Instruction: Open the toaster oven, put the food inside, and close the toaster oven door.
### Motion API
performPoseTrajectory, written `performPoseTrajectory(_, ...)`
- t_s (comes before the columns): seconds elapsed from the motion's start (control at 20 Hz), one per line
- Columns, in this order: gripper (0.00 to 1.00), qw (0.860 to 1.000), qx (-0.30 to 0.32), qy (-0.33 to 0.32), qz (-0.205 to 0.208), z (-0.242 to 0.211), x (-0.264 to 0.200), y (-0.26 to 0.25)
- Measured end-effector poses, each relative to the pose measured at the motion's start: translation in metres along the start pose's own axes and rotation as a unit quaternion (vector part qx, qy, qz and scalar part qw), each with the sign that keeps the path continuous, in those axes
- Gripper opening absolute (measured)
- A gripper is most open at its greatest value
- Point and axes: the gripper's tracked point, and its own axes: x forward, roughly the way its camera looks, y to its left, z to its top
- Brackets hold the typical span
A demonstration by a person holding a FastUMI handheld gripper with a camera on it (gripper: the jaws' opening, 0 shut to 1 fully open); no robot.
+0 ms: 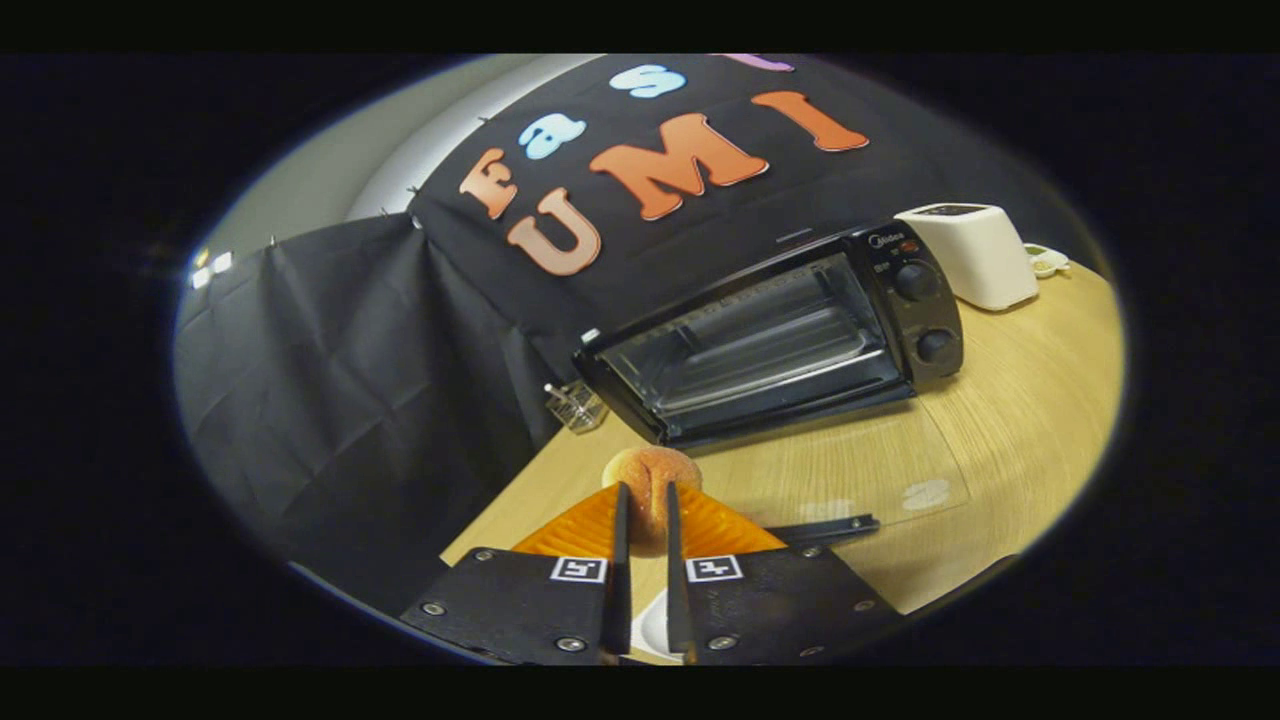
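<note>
Fingers (645,500) nearly closed, both pressing a round bun (651,475), held above the near table (1020,440) edge. Glass door (860,475) of toaster oven (770,340) already folded down flat just beyond the bun; cavity open, rack bare. Judged: opening done, food grasped; insertion and door closing left. Farther right, white toaster (975,255). Light wood table, black cloth wall behind, small clear box (575,405) left of oven.
</note>
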Motion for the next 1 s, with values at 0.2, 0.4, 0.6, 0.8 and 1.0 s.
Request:
performPoseTrajectory(0.2, 0.14, 0.997, 0.065, -0.031, 0.007, 0.028, 0.036, -0.003)
performPoseTrajectory(0.4, 0.14, 0.993, 0.113, -0.04, -0.004, 0.051, 0.076, -0.016)
performPoseTrajectory(0.6, 0.14, 0.986, 0.157, -0.049, -0.017, 0.071, 0.108, -0.031)
performPoseTrajectory(0.8, 0.14, 0.983, 0.173, -0.05, -0.039, 0.077, 0.132, -0.047)
performPoseTrajectory(1.0, 0.22, 0.98, 0.164, -0.064, -0.09, 0.081, 0.145, -0.074)
